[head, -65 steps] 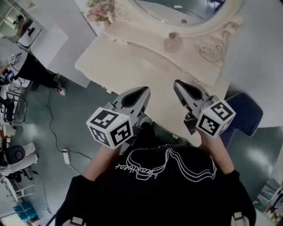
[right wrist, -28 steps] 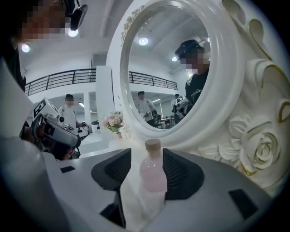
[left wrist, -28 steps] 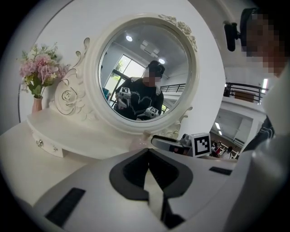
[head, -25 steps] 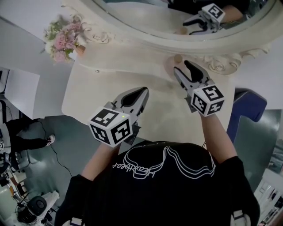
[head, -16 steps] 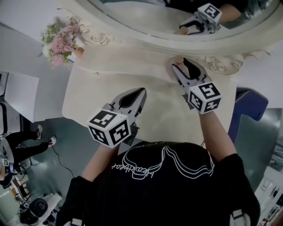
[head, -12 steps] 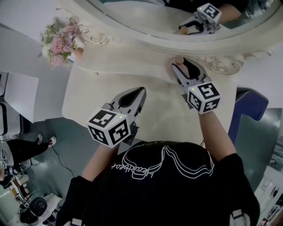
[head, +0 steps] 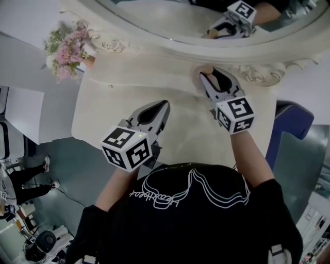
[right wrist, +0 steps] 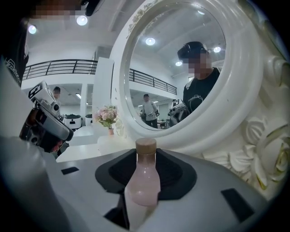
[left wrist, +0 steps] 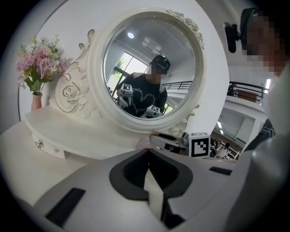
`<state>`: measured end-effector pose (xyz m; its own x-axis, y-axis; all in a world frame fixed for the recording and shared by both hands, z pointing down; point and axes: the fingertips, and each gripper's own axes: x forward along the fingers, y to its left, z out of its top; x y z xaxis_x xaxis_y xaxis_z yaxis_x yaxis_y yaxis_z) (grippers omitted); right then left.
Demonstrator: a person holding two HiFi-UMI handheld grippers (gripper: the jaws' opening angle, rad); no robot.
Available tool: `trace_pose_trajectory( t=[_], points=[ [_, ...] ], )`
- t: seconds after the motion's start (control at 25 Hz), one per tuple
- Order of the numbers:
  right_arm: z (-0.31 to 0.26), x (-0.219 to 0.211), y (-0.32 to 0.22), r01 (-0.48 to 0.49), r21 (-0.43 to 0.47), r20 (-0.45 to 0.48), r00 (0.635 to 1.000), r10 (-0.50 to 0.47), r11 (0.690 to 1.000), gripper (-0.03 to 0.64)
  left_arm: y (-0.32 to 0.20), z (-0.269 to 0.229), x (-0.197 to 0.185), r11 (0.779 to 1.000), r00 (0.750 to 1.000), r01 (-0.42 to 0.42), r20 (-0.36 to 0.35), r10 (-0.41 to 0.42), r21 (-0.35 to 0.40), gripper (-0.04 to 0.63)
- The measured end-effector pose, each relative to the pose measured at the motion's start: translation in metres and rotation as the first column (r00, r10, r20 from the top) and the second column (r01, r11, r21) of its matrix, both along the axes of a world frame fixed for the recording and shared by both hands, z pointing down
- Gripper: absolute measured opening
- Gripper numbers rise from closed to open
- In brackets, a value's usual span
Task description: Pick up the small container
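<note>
Right hand-held gripper is at the back of the cream counter, hard up vs. the carved frame of the oval mirror. The small container – a pale pink bottle w/ a tan cap – stands upright on the counter, right between its jaws. The jaws have just been closing in on it. In the right gripper view the dark pads sit along both sides of the bottle's body and look to be pressing it, w/ the cap poking up above them. From the head view only the cap and a bit of pink body show, at the jaw tips.

Left hand-held gripper is held over the middle of the counter, well apart from the bottle – jaws pressed together, nothing in them.

Pink flowers in a small vase stand at the counter's far left corner, by the mirror frame. The mirror reflects the right hand-held gripper and the bottle.
</note>
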<state>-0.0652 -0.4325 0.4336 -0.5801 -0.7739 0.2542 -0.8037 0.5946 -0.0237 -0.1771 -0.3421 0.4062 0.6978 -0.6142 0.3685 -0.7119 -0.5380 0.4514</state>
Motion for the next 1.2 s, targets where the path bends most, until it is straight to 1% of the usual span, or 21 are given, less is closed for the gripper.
trace_pose_trajectory(
  t=[0.64, 0.92, 1.2],
  points=[
    [-0.002, 0.0, 0.001, -0.023, 0.015, 0.005, 1.0, 0.023, 1.0, 0.124, 0.011, 0.007, -0.002, 1.0, 0.999, 0.025, 0.023, -0.025, -0.009, 0.005],
    [-0.003, -0.001, 0.003, -0.005, 0.021, 0.008, 1.0, 0.005, 1.0, 0.124, 0.021, 0.008, 0.0, 0.999, 0.999, 0.046, 0.026, -0.045, -0.009, 0.005],
    [-0.023, -0.002, 0.012, 0.006, 0.042, 0.034, 0.999, -0.007, 0.999, 0.124, 0.032, 0.003, -0.001, 0.998, 0.998, 0.059, 0.019, -0.059, -0.004, 0.005]
  ],
)
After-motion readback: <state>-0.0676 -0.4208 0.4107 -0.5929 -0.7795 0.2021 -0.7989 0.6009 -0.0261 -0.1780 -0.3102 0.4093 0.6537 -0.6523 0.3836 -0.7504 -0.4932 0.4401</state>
